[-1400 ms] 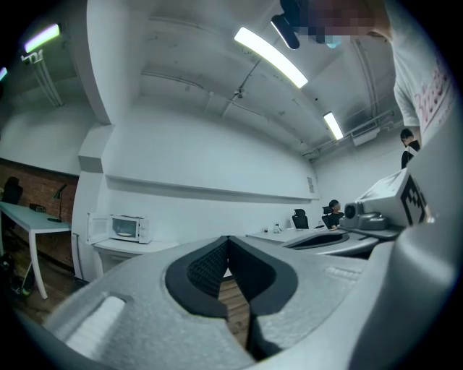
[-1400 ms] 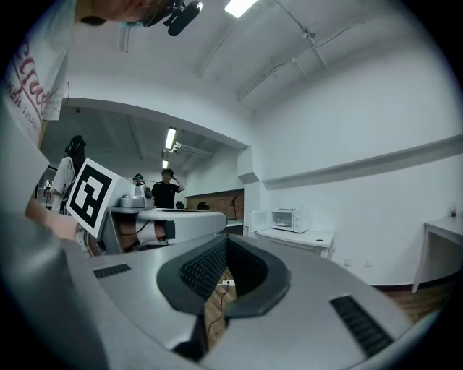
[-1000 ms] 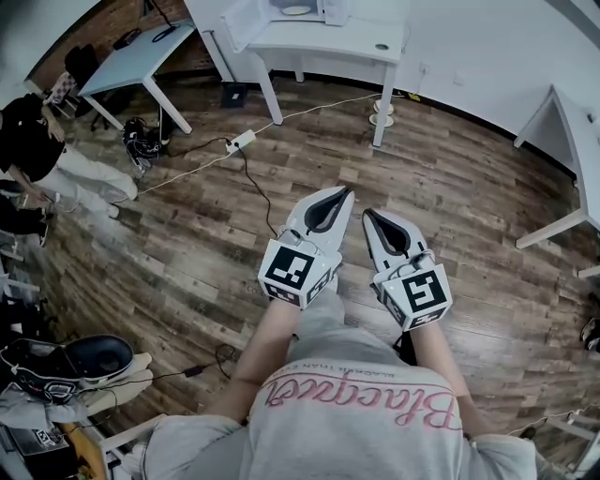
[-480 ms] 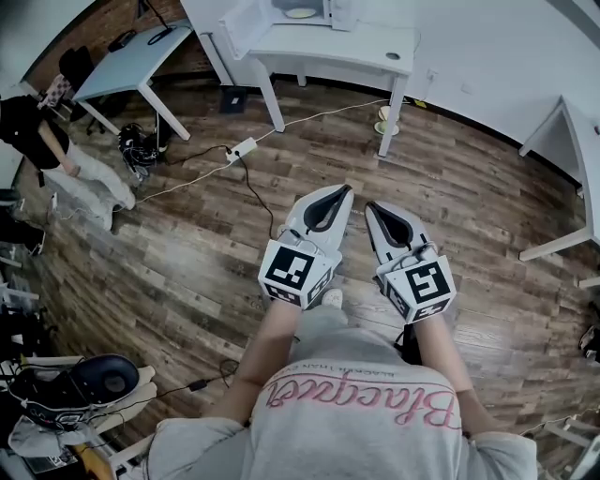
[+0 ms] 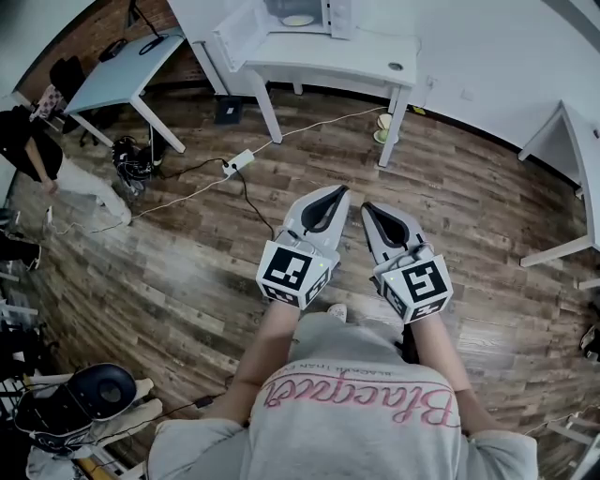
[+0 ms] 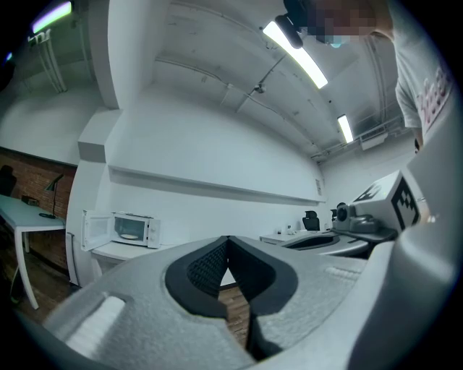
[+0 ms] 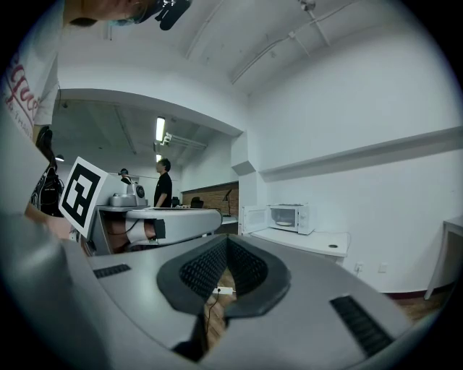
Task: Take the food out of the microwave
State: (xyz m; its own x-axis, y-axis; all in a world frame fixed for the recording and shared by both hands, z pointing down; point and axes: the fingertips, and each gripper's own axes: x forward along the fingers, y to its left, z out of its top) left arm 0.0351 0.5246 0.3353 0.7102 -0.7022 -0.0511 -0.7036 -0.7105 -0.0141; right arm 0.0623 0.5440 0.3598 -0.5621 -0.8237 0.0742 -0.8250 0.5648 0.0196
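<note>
A white microwave [image 5: 302, 13] stands with its door [image 5: 232, 34] swung open on a white table [image 5: 356, 58] across the room. A plate of pale food [image 5: 298, 20] lies inside it. My left gripper [image 5: 343, 190] and right gripper [image 5: 367, 209] are held side by side over the wooden floor, level and pointing toward that table, well short of it. Both are shut with nothing between the pads. In the left gripper view the microwave [image 6: 132, 229] is small at the left beyond the left gripper [image 6: 228, 239]. The right gripper view has the microwave [image 7: 290, 217] beyond the right gripper [image 7: 228, 238].
A power strip [image 5: 238, 163] with long cables lies on the floor between me and the table. Bowls [image 5: 382, 122] sit by the table's right leg. A grey-blue desk [image 5: 117, 75] and a person [image 5: 33, 150] are at the left, another white table [image 5: 574, 141] at the right.
The microwave table has come closer and lower in the head view as I walk toward it. Both grippers stay shut and side by side.
</note>
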